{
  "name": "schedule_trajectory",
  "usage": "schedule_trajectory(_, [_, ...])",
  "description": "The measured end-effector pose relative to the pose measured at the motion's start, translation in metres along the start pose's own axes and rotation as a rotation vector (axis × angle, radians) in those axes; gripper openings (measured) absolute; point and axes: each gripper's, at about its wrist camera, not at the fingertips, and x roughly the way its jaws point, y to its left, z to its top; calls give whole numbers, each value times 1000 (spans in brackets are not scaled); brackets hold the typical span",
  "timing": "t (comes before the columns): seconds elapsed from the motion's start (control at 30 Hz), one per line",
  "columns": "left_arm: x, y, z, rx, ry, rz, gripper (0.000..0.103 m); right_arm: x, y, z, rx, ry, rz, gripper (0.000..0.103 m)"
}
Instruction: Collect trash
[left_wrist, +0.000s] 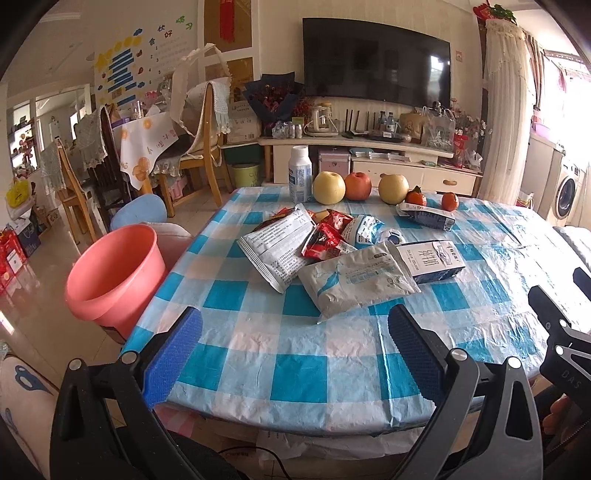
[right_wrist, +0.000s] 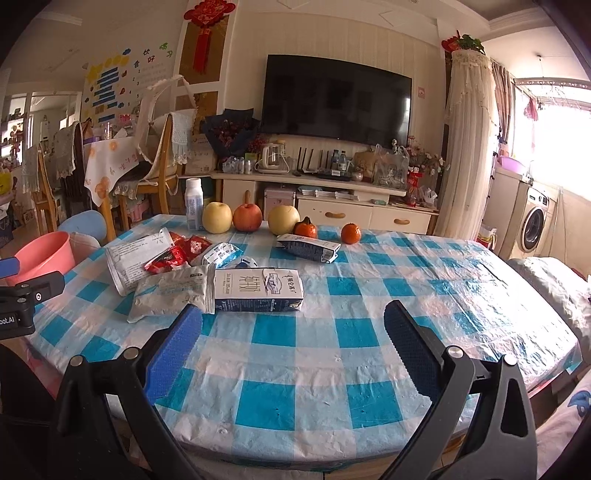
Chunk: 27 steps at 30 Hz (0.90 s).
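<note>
Nearest your hands, both grippers hover over the near edge of the table (right_wrist: 332, 369), which is covered in a blue-and-white checked cloth. Your left gripper (left_wrist: 295, 343) has its jaws spread wide and holds nothing. Your right gripper (right_wrist: 293, 341) is likewise wide apart and empty; it also shows at the right edge of the left wrist view.

Just beyond the left gripper lies the trash, clustered left of table centre. A grey pouch (left_wrist: 356, 280) lies closest, and its right end overlaps a flattened milk carton (left_wrist: 430, 260). Behind them a white pouch (left_wrist: 277, 247) lies beside red wrappers (left_wrist: 328, 236) and a blue-and-white wrapper (left_wrist: 364, 229). A second crushed carton (left_wrist: 424, 216) lies apart, farther back and to the right.

Off the table's left side, below its level, stands a pink bucket (left_wrist: 118, 273); nothing shows inside it.

Along the far edge stand a white bottle (left_wrist: 300, 173), three apples (left_wrist: 357, 186) in a row, and two small orange fruits (left_wrist: 450, 201).
</note>
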Motion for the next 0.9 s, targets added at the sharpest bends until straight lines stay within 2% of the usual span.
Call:
schedule_trajectory(0.27, [-9,-3,0,17,-37,29,99,-10,3,0,-13,-27,48,100])
schedule_trajectory(0.67, [-9,-5,-1,29,-40,30,99,-19,13,2,-74,-56,50,100])
schedule_trajectory(0.9, [-7,-6,-1,31,-39,28,99,-18,13,2,-64,-55,63,100])
